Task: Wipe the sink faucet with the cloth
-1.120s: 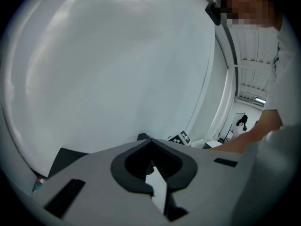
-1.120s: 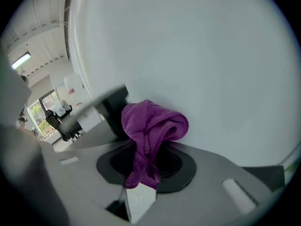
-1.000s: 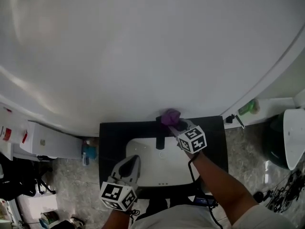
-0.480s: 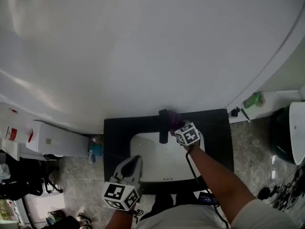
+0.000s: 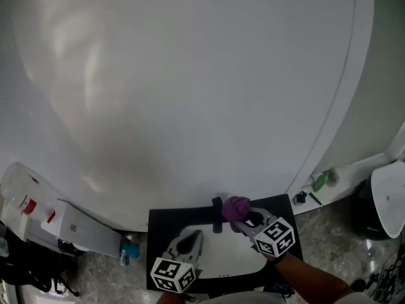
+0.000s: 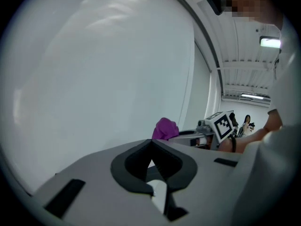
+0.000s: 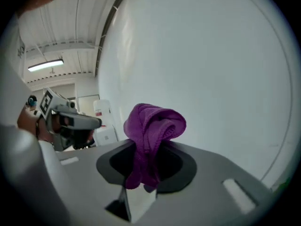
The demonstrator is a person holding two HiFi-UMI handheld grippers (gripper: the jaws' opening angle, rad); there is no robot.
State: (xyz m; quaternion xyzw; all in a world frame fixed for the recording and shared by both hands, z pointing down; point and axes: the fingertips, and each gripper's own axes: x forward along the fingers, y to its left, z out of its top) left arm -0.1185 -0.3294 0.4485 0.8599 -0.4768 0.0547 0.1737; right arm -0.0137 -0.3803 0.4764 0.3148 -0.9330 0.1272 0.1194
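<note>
A short black faucet (image 5: 217, 214) stands at the back of a white sink (image 5: 221, 258) set in a black counter (image 5: 161, 223). My right gripper (image 5: 245, 217) is shut on a bunched purple cloth (image 5: 236, 206), which sits against the faucet's right side near its top. In the right gripper view the cloth (image 7: 153, 126) bulges up out of the right gripper (image 7: 146, 166). My left gripper (image 5: 193, 237) hovers over the sink's left part, shut and empty. From the left gripper (image 6: 151, 146) I see the cloth (image 6: 165, 128) ahead.
A large pale curved wall (image 5: 190, 75) fills the space behind the counter. A green bottle (image 5: 322, 181) stands on a ledge to the right. White containers (image 5: 69, 230) and a blue bottle (image 5: 130, 251) sit at the left. A white rounded fixture (image 5: 389, 198) is at the far right.
The head view has swung up, so the sink now sits lower in the picture. The right gripper with the cloth dipped along the faucet and is back by its top. The left gripper stays shut.
</note>
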